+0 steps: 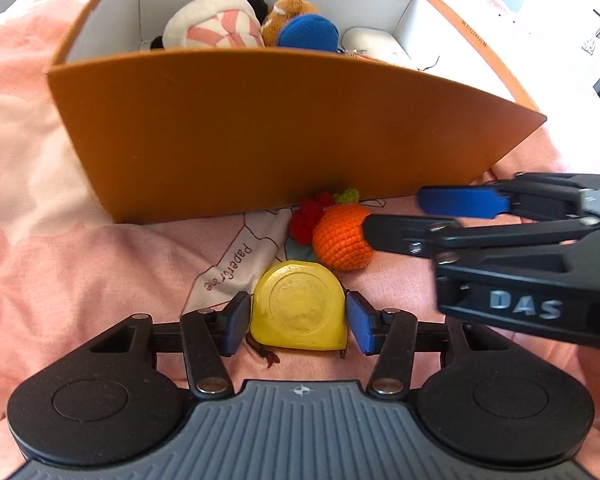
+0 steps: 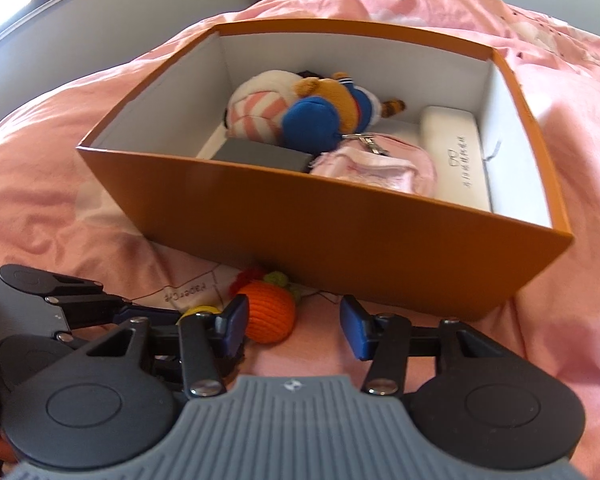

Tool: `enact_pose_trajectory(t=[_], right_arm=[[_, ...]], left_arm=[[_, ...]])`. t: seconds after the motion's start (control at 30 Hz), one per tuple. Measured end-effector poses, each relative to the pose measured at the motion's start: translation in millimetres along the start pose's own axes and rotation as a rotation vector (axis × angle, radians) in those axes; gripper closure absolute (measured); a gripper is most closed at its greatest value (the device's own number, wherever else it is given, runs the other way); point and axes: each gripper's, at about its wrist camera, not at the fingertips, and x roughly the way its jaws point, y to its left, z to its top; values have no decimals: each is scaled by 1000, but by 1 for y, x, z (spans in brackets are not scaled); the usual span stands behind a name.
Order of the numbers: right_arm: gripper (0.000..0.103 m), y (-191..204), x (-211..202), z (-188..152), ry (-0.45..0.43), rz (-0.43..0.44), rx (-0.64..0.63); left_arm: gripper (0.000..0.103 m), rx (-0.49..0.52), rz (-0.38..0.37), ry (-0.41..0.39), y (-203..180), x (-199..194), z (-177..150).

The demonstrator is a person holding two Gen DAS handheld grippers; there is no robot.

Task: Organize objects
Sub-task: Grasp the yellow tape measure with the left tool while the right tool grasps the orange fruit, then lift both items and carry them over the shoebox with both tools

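The left hand-held gripper (image 1: 298,322) is straddling the yellow tape measure (image 1: 299,308), fingers spread; squeeze its flat sides squarely. The right hand-held gripper (image 2: 292,322) is hovering spread beside the crocheted orange (image 2: 270,316).

The box (image 2: 340,232) is orange outside, white inside. On the pink bedspread (image 1: 80,248) lie a yellow tape measure (image 1: 300,312) and an orange crocheted fruit (image 1: 340,240) — green-topped. One plush (image 2: 256,116) is pink-and-white striped — another wears blue (image 2: 312,124).

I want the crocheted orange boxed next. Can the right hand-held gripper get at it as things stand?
Probably yes. The right hand-held gripper is open, the crocheted orange lies just ahead by its left finger, and nothing covers it; the orange box stands behind.
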Motion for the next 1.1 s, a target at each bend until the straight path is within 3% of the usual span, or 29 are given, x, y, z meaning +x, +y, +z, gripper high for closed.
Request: enact_pose_trajectory(t=[0.13,0.27,0.43,0.6,0.83,1.1], right_arm=[[53,0,9,4,24,46,19],[53,0,19,7,48,80,44],[54,0,33,8,87,81,65],[59,-3,39,4,105,83,90],[60,4,11,4,43,83,57],[60,15,-56,24,-105,118,-35]], left_arm=[[44,-7,-8,-16,2,-19,-1],[44,-18,43,-21,3,-28,0],[44,-96,36,-21,18,-29,5],[44,-87,40,-48,12,-34,8],[44,-63,28,-122,12,-49,21],[44,68,-5,-256,-3,-104,40]])
